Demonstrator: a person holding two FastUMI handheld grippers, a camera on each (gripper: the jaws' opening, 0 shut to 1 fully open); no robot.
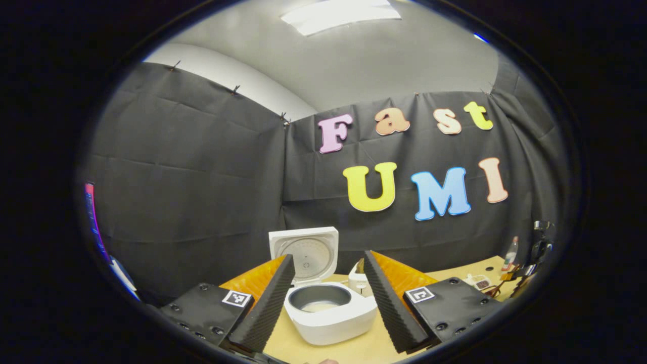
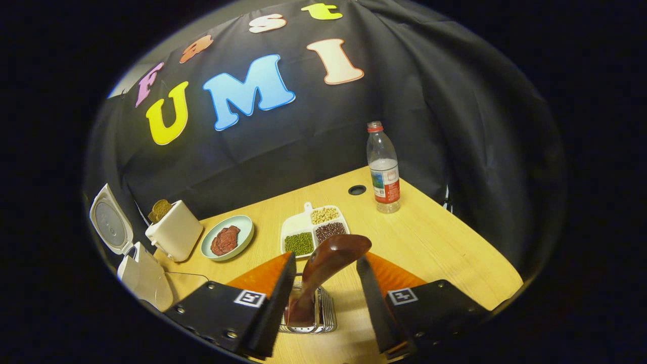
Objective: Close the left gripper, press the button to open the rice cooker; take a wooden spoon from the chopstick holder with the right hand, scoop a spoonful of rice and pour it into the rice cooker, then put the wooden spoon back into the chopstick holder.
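Note:
The white rice cooker point(image 1: 331, 318) stands with its lid point(image 1: 303, 253) raised, and its grey pot point(image 1: 319, 297) holds something pale at the bottom. My left gripper point(image 1: 327, 257) is open in front of it, and the cooker shows between the fingers. In the right gripper view the cooker point(image 2: 144, 278) is at the far left. A dark wooden spoon point(image 2: 328, 258) stands bowl-up in the wire chopstick holder point(image 2: 309, 316). My right gripper point(image 2: 326, 259) is open, with one finger on each side of the spoon. A white divided dish point(image 2: 313, 230) holds rice and beans.
A toaster point(image 2: 174, 230) with bread stands beside the cooker, next to a pale green plate point(image 2: 227, 237) of red-brown food. A water bottle point(image 2: 383, 169) stands near the table's back edge, by a cable hole point(image 2: 357, 190). The toaster point(image 1: 358, 280) also shows behind the cooker.

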